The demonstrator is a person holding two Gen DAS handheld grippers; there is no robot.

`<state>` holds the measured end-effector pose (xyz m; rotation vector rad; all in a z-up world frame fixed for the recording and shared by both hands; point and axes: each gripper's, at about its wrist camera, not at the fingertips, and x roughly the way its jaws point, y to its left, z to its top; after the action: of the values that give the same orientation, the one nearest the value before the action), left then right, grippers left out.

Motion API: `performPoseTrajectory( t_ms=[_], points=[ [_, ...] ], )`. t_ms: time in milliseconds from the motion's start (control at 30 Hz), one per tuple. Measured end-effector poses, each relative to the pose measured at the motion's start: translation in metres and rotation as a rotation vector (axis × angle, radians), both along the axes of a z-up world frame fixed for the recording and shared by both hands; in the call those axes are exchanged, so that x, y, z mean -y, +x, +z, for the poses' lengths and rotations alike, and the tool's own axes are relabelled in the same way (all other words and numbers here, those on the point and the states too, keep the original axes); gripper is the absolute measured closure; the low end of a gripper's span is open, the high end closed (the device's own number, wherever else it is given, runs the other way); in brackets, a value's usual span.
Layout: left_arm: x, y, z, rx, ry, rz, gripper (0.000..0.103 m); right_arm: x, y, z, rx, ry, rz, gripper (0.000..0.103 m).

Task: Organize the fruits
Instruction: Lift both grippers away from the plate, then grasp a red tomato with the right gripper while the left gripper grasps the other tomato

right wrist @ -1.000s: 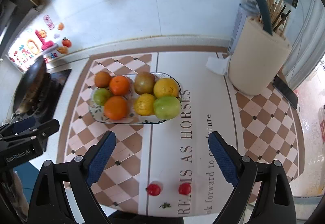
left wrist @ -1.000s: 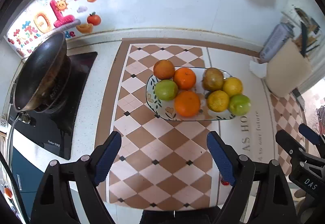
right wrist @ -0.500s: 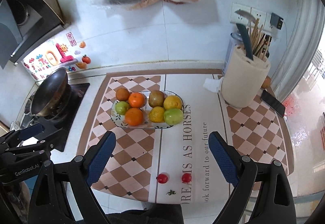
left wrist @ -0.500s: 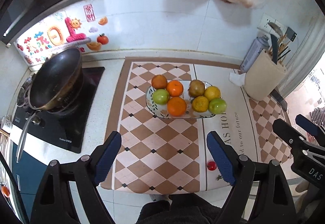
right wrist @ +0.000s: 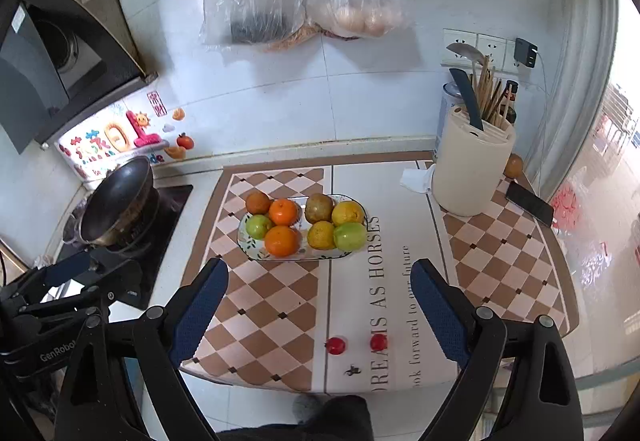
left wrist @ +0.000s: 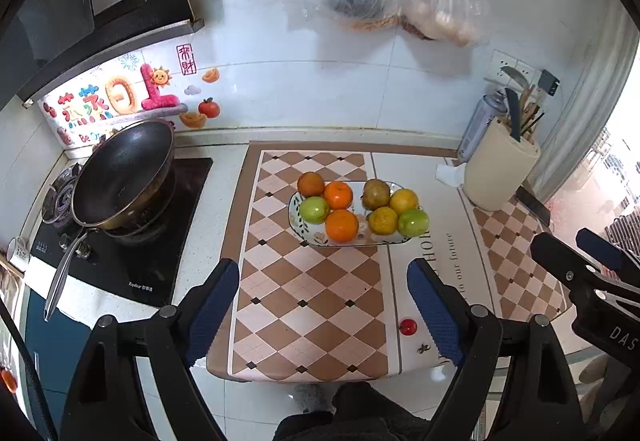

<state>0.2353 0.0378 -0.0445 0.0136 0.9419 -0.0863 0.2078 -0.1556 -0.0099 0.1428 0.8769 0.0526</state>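
Both tools hanging released, nothing between the fingers: left tool [left wrist: 323, 303], right tool [right wrist: 320, 305]. Nearest, just ahead of the right tool, two small red fruits [right wrist: 335, 345] are sitting loose on the desk [right wrist: 360, 281] mat. Further ahead, well apart from both tools, the plate [right wrist: 244, 241] is holding eight fruits in two clusters. Likely step: sorting nearly done. Next move probably calls for lowering the right tool onto a red fruit and pinching gently.

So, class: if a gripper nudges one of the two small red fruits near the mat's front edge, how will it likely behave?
The left red fruit looks round and smooth, so it probably rolls. It sits near the mat's front edge, so it could drop off. Being small, it is likely light.
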Motion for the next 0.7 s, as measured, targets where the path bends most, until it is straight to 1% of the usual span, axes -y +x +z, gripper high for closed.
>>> performPoseTrajectory(
  t_ms=[100, 167, 200, 233, 267, 333, 400, 467, 533, 600, 633, 667, 700],
  points=[
    [-0.002, -0.001, 0.001, 0.008, -0.007, -0.001, 0.017, 0.003, -0.005, -0.001, 0.007, 0.015, -0.024, 0.008],
    [-0.002, 0.001, -0.002, 0.004, -0.002, 0.003, 0.017, 0.008, -0.005, -0.007, -0.001, 0.022, -0.035, 0.002],
    [-0.002, 0.003, -0.004, -0.005, -0.003, 0.003, 0.015, 0.011, -0.004, -0.011, -0.01, 0.028, -0.039, 0.002],
    [-0.001, 0.005, -0.007, -0.01, -0.003, 0.001, 0.01, 0.014, -0.002, -0.016, -0.021, 0.035, -0.04, 0.002],
    [0.0, 0.006, -0.01, -0.013, 0.005, 0.003, 0.001, 0.018, 0.001, -0.023, -0.039, 0.05, -0.04, 0.002],
    [0.005, 0.011, -0.017, -0.017, 0.024, 0.007, 0.0, 0.027, 0.008, -0.041, -0.08, 0.073, -0.038, 0.002],
    [0.01, 0.018, -0.028, -0.041, 0.047, 0.008, 0.0, 0.037, 0.017, -0.063, -0.125, 0.096, -0.034, 0.002],
    [0.019, 0.028, -0.045, -0.068, 0.074, 0.005, 0.0, 0.045, 0.026, -0.093, -0.179, 0.088, -0.031, 0.002],
    [0.028, 0.037, -0.064, -0.113, 0.096, -0.001, 0.0, 0.053, 0.035, -0.132, -0.261, 0.08, -0.031, 0.002],
    [0.038, 0.046, -0.091, -0.173, 0.137, -0.007, 0.0, 0.06, 0.041, -0.171, -0.333, 0.08, -0.043, 0.003],
    [0.042, 0.049, -0.103, -0.204, 0.146, -0.013, 0.0, 0.064, 0.043, -0.193, -0.378, 0.072, -0.049, 0.007],
    [0.047, 0.053, -0.117, -0.237, 0.151, -0.02, 0.0, 0.069, 0.046, -0.214, -0.416, 0.071, -0.06, 0.015],
    [0.051, 0.056, -0.132, -0.273, 0.161, -0.019, 0.0, 0.072, 0.047, -0.228, -0.44, 0.08, -0.067, 0.019]
  ],
)
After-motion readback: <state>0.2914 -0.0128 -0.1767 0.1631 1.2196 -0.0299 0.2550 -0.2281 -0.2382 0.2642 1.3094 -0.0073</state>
